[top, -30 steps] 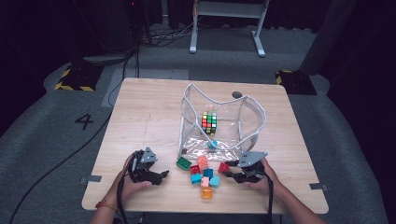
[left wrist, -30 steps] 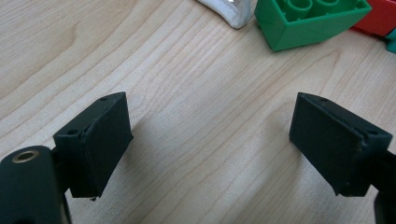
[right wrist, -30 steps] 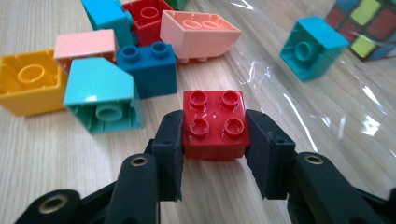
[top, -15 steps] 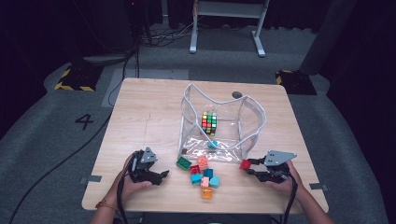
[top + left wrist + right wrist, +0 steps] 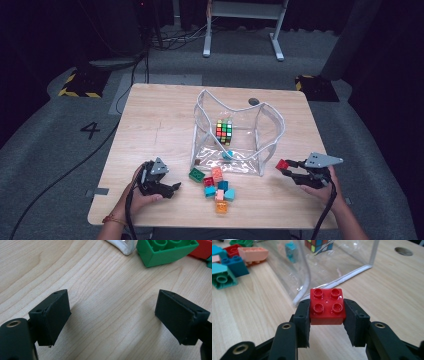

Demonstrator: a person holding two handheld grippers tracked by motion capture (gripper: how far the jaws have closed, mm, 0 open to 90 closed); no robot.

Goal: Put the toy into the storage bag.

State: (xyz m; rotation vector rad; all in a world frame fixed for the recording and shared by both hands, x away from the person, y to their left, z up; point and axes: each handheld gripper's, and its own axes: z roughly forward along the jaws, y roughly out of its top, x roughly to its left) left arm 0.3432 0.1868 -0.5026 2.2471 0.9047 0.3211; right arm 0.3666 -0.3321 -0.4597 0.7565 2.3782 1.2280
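while the left gripper [image 5: 172, 188] sits in the same spot with jaws spread over bare table [image 5: 150, 125], the right gripper [image 5: 286, 169] has pulled away from the block pile [image 5: 216, 186]. it's pinching a red block [image 5: 326, 305] now, just right of the clear bag [image 5: 270, 125].

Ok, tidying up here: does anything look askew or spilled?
Only the clear bag looks odd: it slumps, its rim bent unevenly. Loose blocks lie scattered on the table in front of it. The right gripper holds a red block squarely.

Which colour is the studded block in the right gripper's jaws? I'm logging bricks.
Red; the four-stud plastic block shows best in the right gripper view.
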